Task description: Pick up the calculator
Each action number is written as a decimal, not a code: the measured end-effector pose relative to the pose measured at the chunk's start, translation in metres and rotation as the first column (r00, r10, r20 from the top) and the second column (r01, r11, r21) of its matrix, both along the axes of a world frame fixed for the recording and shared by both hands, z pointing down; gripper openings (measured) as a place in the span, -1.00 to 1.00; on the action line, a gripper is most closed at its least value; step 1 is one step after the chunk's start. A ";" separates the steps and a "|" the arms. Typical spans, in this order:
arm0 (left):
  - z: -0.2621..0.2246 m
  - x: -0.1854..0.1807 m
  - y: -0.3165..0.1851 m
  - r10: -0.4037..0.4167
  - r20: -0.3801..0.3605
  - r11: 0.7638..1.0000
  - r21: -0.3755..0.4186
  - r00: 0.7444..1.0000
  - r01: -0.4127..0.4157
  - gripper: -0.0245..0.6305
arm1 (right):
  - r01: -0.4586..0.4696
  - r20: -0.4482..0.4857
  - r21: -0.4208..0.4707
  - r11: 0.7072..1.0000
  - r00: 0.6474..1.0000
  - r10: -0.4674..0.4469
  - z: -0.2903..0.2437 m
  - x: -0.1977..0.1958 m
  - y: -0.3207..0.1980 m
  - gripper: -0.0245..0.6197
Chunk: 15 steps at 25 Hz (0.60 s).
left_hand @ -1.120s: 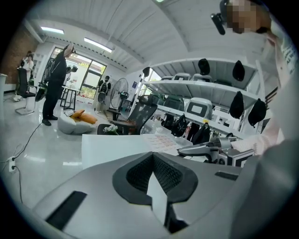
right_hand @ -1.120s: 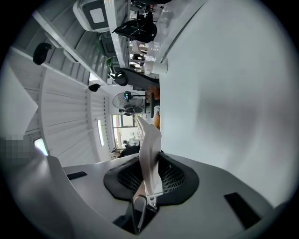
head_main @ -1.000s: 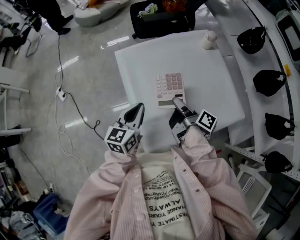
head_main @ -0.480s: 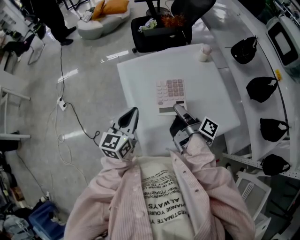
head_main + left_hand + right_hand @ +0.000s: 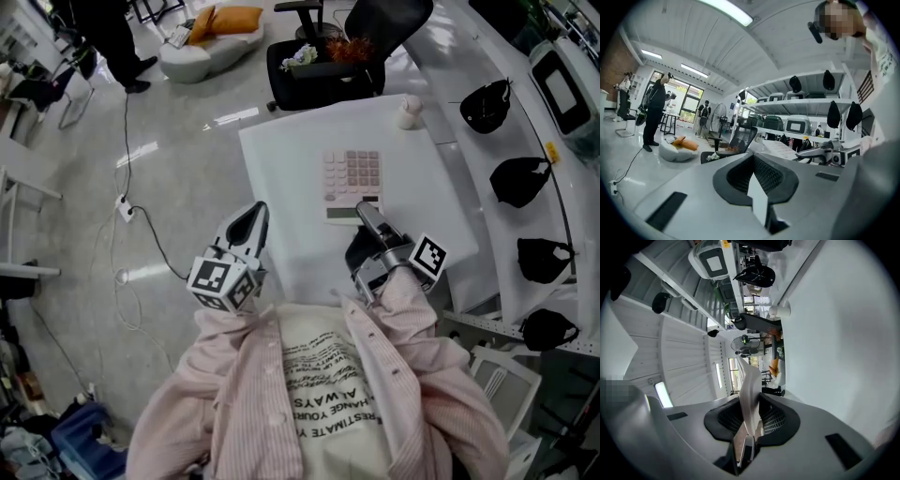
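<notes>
**A:** Start at the far left.
**B:** Grey floor, with a black cable (image 5: pixel 150 220) trailing across it. Next comes the left claw (image 5: pixel 249 221), at the left edge of the white tabletop (image 5: pixel 291 159). Its tips point away from the person.

**A:** Its state?
**B:** Tips pressed together, nothing between them. The left gripper view agrees: the pads meet and only the room shows beyond.

**A:** The calculator?
**B:** The pale calculator (image 5: pixel 352 175) is over the middle of the tabletop, keys up, display end toward the person.

**A:** And the right claw?
**B:** The right claw (image 5: pixel 364 212) has that near, display end. In the right gripper view the calculator runs edge-on between the two pads. Both pads press on it and the opening is narrow.

**A:** Resting or lifted?
**B:** From above I cannot tell.

**A:** Further right?
**B:** A small white thing (image 5: pixel 410 112) sits at the far right corner of the tabletop, well apart from the calculator. Past the tabletop, dark rounded things (image 5: pixel 518 178) stand in a row.
</notes>
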State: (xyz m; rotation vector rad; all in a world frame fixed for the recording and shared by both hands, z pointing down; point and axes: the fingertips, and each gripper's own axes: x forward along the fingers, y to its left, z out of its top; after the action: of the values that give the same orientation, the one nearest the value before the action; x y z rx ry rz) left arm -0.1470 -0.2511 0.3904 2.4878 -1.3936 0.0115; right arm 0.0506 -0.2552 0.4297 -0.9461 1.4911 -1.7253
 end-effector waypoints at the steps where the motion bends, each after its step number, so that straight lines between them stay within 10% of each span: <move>1: -0.004 -0.001 -0.001 0.000 0.003 1.000 0.012 1.000 0.000 -0.92 | -0.003 0.006 0.007 1.000 1.000 0.003 -0.004 0.001 -0.001 -0.71; 15: -0.027 -0.008 0.003 -0.021 0.002 0.996 0.082 1.000 0.020 -0.92 | -0.016 0.033 0.063 0.998 0.999 0.014 -0.026 0.006 0.001 -0.71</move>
State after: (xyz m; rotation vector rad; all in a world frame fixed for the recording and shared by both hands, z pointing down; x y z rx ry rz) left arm -0.1548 -0.2482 0.3631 2.5402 -1.4484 -0.0478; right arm 0.0564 -0.2546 0.4036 -0.8896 1.5049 -1.6653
